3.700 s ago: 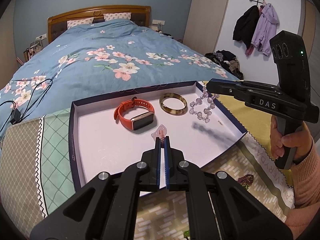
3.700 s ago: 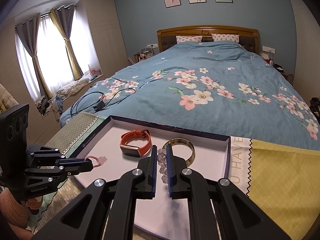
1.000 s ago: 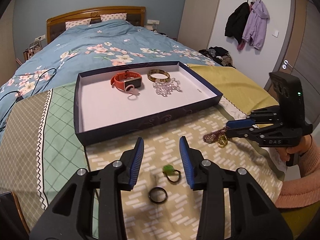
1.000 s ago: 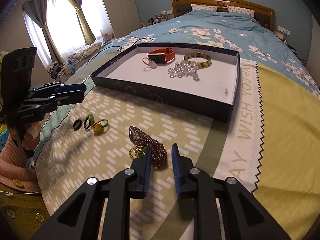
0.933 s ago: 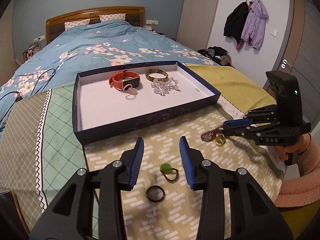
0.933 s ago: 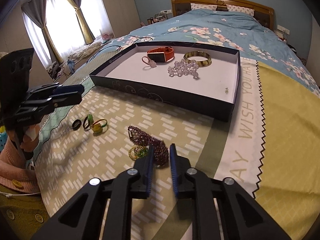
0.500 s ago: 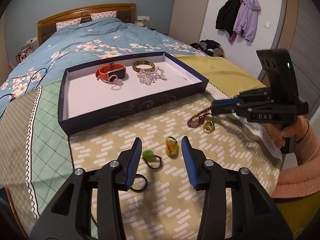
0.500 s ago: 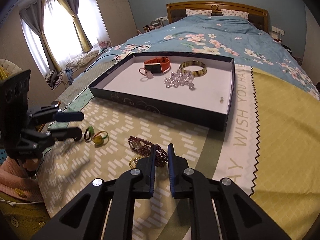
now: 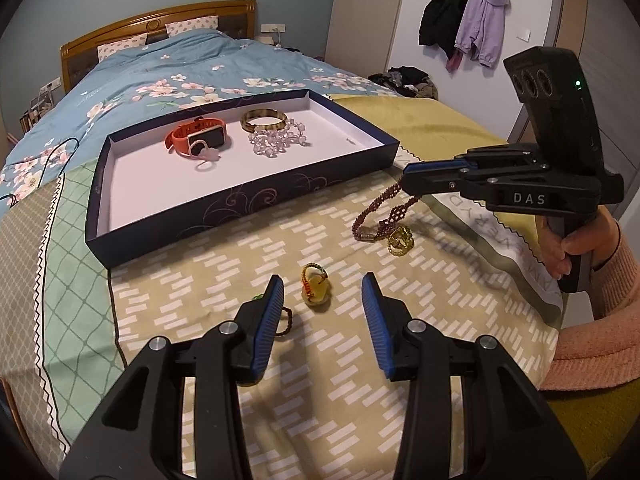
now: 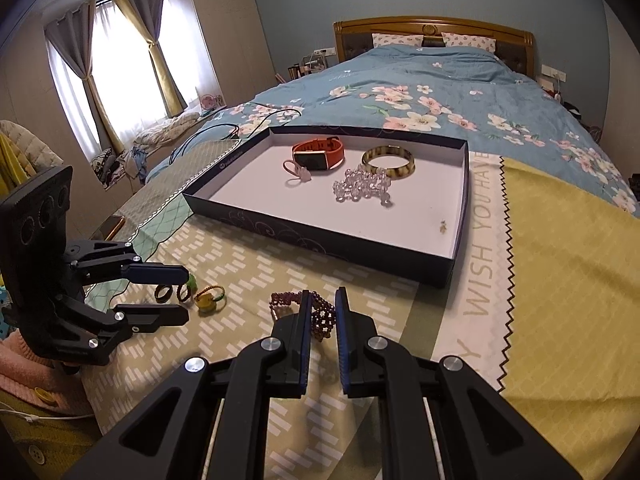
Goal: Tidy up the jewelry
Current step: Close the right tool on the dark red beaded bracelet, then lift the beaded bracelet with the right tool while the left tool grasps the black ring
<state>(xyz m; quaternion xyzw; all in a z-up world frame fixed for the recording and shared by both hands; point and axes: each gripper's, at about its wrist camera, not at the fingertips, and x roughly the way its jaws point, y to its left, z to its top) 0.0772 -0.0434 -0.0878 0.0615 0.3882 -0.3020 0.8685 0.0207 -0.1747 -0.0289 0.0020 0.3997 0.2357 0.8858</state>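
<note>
Gripping the bracelet [image 9: 384, 216] by one end with the right claw [image 10: 321, 300], jaws clenched narrow on the beads. Lifting that end off the cloth [image 9: 440, 300], with the clasp end trailing just beside the gold ring [image 9: 400, 240]. Half a second back, only nosing into the heap, all of it flat on the cloth; a second back, jaws a shade wider. So, by the look of it: pick made, carry to the tray [image 9: 240, 200] next, probably with a dangling tail to clear over the near wall.

Straddling the yellow ring [image 9: 315, 286] with the left claw [image 9: 322, 284], jaws released wide, nothing held. Half a second back, centred between that ring and the green ring [image 10: 191, 280]; now shifted across, putting the green ring at the left finger, half hidden in the left view. Next to it, in the right view, a black ring [image 10: 162, 293]. Probably lining up the next pick.

Farther out, inside the tray: watch [image 9: 198, 140], bangle [image 9: 264, 120], crystal beads [image 9: 278, 142], and a small pink piece [image 9: 204, 156] just beside the watch. Nearly four seconds back, both claws over the tray, the left clenched on the pink piece, the right at the beads; both pieces now lying loose inside. Four in, then; five left outside, counting the bracelet.
</note>
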